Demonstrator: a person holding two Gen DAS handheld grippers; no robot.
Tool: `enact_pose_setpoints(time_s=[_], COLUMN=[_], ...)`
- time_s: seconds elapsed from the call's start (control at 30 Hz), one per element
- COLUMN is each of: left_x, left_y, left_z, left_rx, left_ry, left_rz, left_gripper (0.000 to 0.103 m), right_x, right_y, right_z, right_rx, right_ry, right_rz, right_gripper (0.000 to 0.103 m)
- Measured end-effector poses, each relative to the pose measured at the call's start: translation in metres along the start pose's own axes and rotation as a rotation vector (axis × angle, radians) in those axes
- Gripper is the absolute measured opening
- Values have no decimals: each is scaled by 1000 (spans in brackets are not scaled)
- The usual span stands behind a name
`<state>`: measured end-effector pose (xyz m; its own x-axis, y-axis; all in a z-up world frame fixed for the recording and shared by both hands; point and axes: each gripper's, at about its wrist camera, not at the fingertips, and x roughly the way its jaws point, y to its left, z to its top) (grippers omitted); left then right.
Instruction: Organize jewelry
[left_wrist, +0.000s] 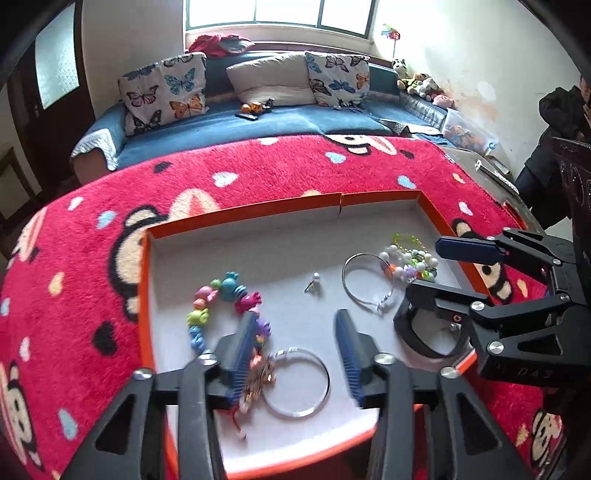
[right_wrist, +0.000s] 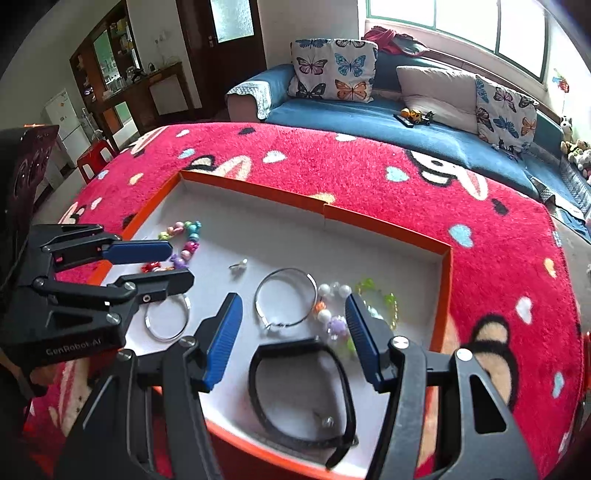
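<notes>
**Two wrist views over one tray**

The orange tray (left_wrist: 236, 218) is looked down on steeply and closely from behind each claw, toward the sofa (left_wrist: 258, 122). The tray, red blanket (right_wrist: 369, 166) and sofa are shared; each claw is seen in the other's view.

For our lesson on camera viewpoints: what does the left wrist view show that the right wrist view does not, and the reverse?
Left wrist only: a person in dark clothing at the right edge, beside the wall.

Right wrist only: a dark wooden cabinet and a white fridge at the far left.

Both: the orange-rimmed white tray on the red cartoon-monkey blanket, the colourful plastic bead bracelet, two silver bangles, the black band, and the blue sofa.
</notes>
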<state>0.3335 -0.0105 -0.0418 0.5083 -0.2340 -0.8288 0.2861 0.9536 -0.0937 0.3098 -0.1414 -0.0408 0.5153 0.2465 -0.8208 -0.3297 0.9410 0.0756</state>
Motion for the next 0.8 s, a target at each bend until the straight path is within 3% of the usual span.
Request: enact_pose_setpoints(time_s=[0.5,0.8], left_x=[-91,-130], left_y=[-16,-19], left_z=[-56,-88], left_rx=[8,-37], left_ry=[-85,-122], left_rz=[75,67], left_gripper=[70,76], right_x=[-55,-78], right_y=[25,37], right_z=[-48,-82], right_rx=[13,10], right_ry=[-36,-42], right_rz=[-10,-57], right_gripper=[60,61])
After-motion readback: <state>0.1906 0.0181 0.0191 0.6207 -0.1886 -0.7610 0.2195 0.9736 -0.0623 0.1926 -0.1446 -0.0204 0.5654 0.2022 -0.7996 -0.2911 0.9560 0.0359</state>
